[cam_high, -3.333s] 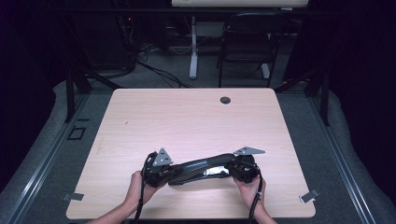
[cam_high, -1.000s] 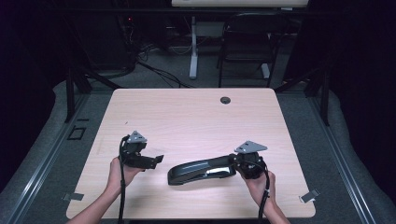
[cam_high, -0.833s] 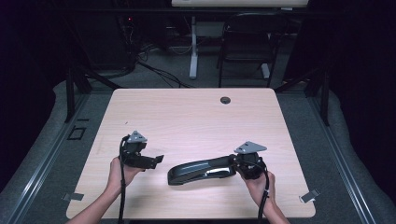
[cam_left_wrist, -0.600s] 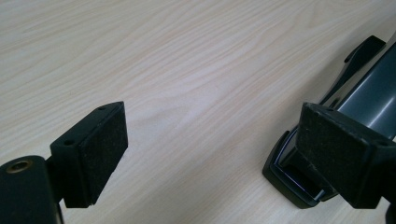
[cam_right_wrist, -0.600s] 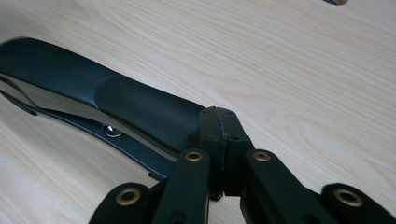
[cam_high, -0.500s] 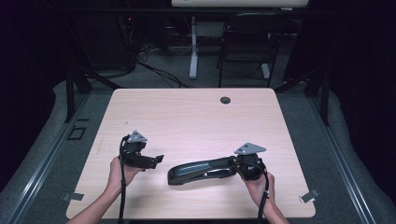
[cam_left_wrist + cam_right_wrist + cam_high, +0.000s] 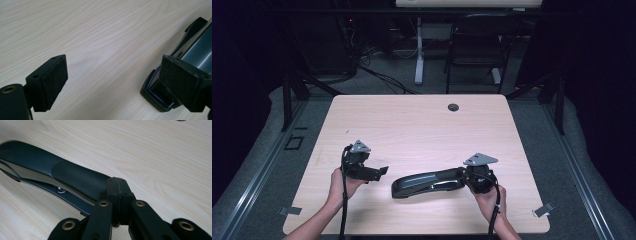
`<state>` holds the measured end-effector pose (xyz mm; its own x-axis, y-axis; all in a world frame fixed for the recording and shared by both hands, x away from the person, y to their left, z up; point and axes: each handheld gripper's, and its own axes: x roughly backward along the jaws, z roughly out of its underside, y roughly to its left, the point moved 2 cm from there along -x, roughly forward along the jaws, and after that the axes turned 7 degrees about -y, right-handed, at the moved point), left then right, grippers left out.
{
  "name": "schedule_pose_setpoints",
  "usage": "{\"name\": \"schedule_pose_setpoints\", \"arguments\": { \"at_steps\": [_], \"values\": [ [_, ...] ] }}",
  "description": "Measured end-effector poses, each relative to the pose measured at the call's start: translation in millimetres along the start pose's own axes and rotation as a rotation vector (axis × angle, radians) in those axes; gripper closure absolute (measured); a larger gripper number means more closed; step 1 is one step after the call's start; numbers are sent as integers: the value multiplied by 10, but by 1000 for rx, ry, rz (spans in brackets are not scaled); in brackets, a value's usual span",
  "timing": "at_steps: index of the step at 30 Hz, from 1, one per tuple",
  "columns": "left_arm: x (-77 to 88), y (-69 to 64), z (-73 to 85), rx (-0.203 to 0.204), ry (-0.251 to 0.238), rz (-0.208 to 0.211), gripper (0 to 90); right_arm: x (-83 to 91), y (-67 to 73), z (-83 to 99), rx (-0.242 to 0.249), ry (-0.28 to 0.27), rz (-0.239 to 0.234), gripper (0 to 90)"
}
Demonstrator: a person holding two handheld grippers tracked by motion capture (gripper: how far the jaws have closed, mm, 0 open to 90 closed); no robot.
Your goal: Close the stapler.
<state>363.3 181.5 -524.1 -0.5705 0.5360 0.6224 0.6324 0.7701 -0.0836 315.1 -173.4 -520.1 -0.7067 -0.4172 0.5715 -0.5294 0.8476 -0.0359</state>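
A long black stapler [image 7: 427,181] lies near the front edge of the light wood table [image 7: 422,125], its nose pointing left. My right gripper [image 7: 462,176] is at the stapler's right end. In the right gripper view its jaws [image 7: 117,186] are pressed together just over the rear of the stapler [image 7: 75,177], and I see nothing between the pads. My left gripper [image 7: 382,172] is a short way left of the stapler's nose, apart from it. Its jaws [image 7: 113,77] stand wide open over bare wood, with the stapler's nose [image 7: 200,47] behind the right pad.
A round black grommet [image 7: 453,107] sits near the table's far edge. Beyond the table stand a chair [image 7: 477,45] and a desk leg [image 7: 419,55] with cables on the floor. Tape strips [image 7: 543,210] mark the floor by the front corners.
Since the earliest frame my left gripper has let go of the stapler's nose and drawn away to the left. Over the last second nothing has moved.
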Motion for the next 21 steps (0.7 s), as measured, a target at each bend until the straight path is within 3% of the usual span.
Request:
{"name": "schedule_pose_setpoints", "arguments": {
  "at_steps": [5, 9, 14, 21],
  "values": [
    [3, -4, 1, -4, 6, 3, 86, 66, 17, -67, 26, -25, -1, 900],
    [9, -6, 1, 0, -2, -1, 86, 121, 31, -126, 20, -67, -24, 843],
    [14, 0, 3, 2, -3, -2, 84, 129, 34, -159, 8, -86, -34, 743],
    [25, 17, 2, 2, -5, -7, 80, 188, -83, -190, -37, -72, -24, 563]
  ]
}}
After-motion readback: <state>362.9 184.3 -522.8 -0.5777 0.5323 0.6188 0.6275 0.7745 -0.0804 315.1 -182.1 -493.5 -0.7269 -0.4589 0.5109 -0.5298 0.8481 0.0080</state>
